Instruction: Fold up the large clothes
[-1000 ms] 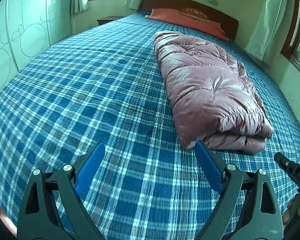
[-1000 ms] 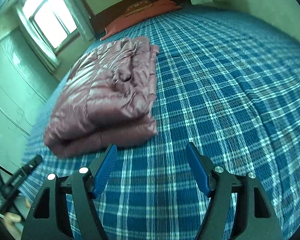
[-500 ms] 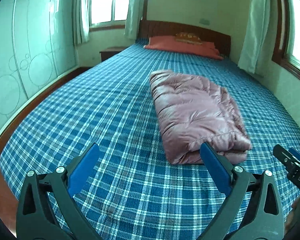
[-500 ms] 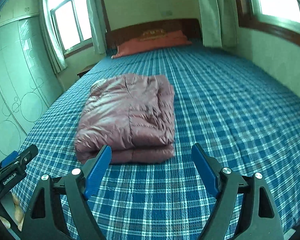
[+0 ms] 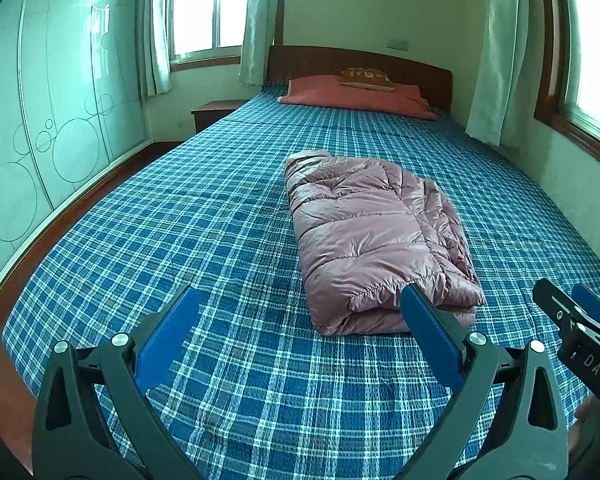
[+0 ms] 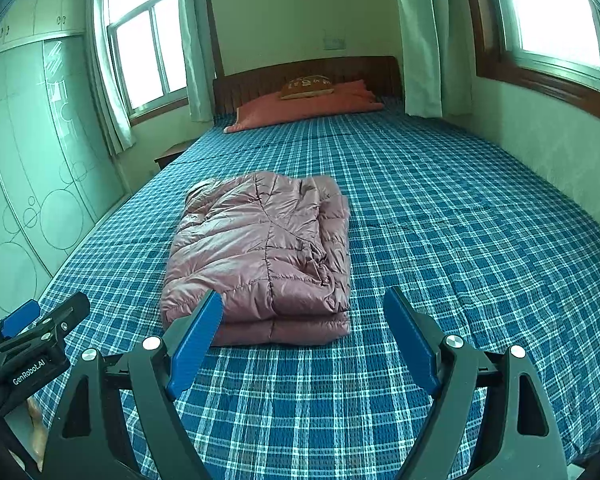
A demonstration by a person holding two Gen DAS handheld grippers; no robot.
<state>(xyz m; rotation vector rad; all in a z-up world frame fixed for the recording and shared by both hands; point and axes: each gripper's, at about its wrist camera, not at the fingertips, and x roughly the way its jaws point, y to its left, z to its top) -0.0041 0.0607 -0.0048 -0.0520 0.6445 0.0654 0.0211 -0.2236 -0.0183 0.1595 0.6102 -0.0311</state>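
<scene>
Jacket (image 5: 374,236), mauve, quilted, apparently folded double, both claws gaping, empty

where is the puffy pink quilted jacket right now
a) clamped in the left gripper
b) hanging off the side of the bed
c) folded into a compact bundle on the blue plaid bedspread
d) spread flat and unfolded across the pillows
c: the puffy pink quilted jacket lies folded in a stacked bundle on the blue plaid bedspread, while the left gripper and right gripper are both open and hold nothing.
</scene>
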